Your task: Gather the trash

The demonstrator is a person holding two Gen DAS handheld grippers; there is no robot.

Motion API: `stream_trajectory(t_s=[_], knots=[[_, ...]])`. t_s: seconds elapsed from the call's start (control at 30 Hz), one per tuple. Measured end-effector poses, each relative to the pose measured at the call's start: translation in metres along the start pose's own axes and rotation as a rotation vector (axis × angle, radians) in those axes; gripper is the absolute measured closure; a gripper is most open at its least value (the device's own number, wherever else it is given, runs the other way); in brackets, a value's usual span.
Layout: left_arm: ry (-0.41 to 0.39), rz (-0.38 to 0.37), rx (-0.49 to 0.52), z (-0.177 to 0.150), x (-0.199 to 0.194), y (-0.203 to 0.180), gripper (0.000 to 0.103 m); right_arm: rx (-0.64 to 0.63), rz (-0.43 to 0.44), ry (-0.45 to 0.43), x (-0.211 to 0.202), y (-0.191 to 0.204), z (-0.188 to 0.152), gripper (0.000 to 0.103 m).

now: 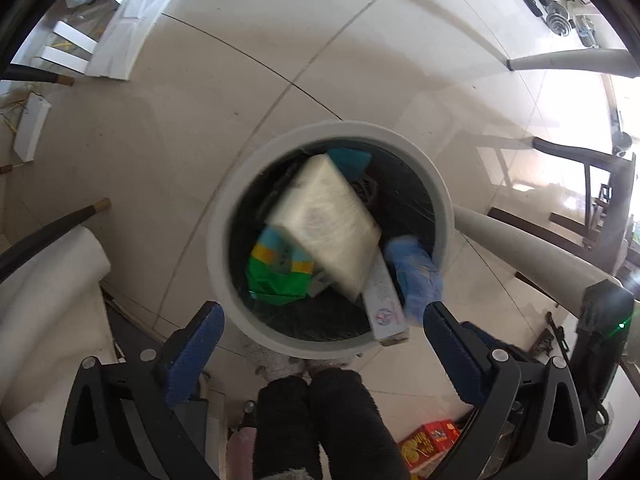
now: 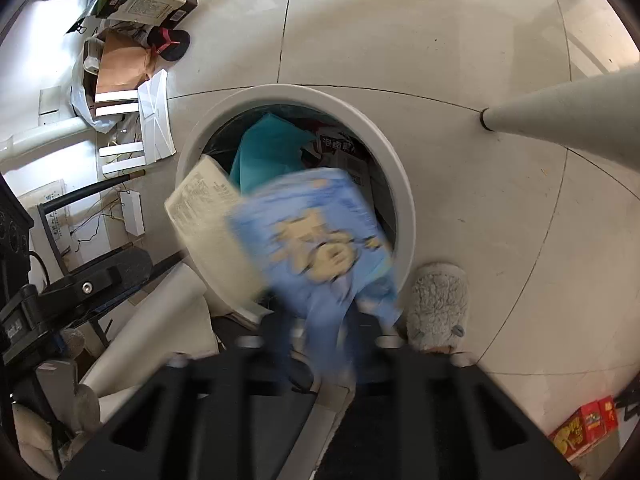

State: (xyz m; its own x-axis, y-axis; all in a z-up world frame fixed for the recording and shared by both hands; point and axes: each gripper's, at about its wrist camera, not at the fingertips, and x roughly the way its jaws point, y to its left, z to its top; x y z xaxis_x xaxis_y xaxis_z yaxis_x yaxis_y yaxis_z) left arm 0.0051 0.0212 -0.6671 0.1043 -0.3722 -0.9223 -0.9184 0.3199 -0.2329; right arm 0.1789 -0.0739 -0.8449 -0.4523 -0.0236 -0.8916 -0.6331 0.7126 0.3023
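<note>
Right wrist: blurred blue packet (image 2: pixel 320 236) over bin (image 2: pixel 404 184), slipper (image 2: pixel 438 304) beside.

My left gripper (image 1: pixel 322 322) points straight down, its jaws spread wide apart with nothing between the blue pads (image 1: pixel 194 354). My right gripper (image 2: pixel 316 336) also tilts downward, to the right of the left one; its jaws are blurred, the black fingers (image 2: pixel 276 344) drawn close together and pinching the near end of a blue packet (image 2: pixel 316 236) that hangs out ahead of them
</note>
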Motion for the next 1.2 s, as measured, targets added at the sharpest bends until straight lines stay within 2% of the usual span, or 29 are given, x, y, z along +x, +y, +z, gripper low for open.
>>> stream_trajectory(t_s=[0.03,0.1,0.17,0.2,0.23,0.4,0.67,0.87,1.07,1.2], knots=[[-0.008,0.014,-0.001,-0.003,-0.002,0.0,0.001,-0.005,-0.006,-0.007,0.0,0.001,0.0,0.041],[-0.039,0.044,0.001,-0.01,-0.009,0.001,0.001,-0.028,-0.029,-0.017,-0.005,0.006,-0.001,0.035],[-0.079,0.109,0.029,-0.016,-0.016,0.002,0.001,-0.048,-0.076,-0.034,-0.011,0.01,-0.004,0.021],[-0.092,0.138,0.044,-0.02,-0.019,0.002,0.001,-0.057,-0.098,-0.043,-0.013,0.014,-0.006,0.009],[-0.105,0.16,0.061,-0.026,-0.024,0.001,0.001,-0.068,-0.125,-0.056,-0.018,0.017,-0.009,0.001],[-0.144,0.23,0.105,-0.064,-0.055,0.0,0.001,-0.111,-0.222,-0.119,-0.054,0.023,-0.033,0.0],[-0.193,0.261,0.129,-0.132,-0.14,-0.029,0.001,-0.116,-0.249,-0.17,-0.135,0.027,-0.094,0.0],[-0.234,0.245,0.185,-0.19,-0.216,-0.063,0.001,-0.129,-0.203,-0.205,-0.228,0.038,-0.153,0.0],[-0.266,0.166,0.227,-0.237,-0.289,-0.085,0.001,-0.159,-0.121,-0.248,-0.335,0.057,-0.213,0.0],[-0.291,0.132,0.302,-0.259,-0.338,-0.098,0.001,-0.169,-0.065,-0.259,-0.393,0.071,-0.249,0.0]])
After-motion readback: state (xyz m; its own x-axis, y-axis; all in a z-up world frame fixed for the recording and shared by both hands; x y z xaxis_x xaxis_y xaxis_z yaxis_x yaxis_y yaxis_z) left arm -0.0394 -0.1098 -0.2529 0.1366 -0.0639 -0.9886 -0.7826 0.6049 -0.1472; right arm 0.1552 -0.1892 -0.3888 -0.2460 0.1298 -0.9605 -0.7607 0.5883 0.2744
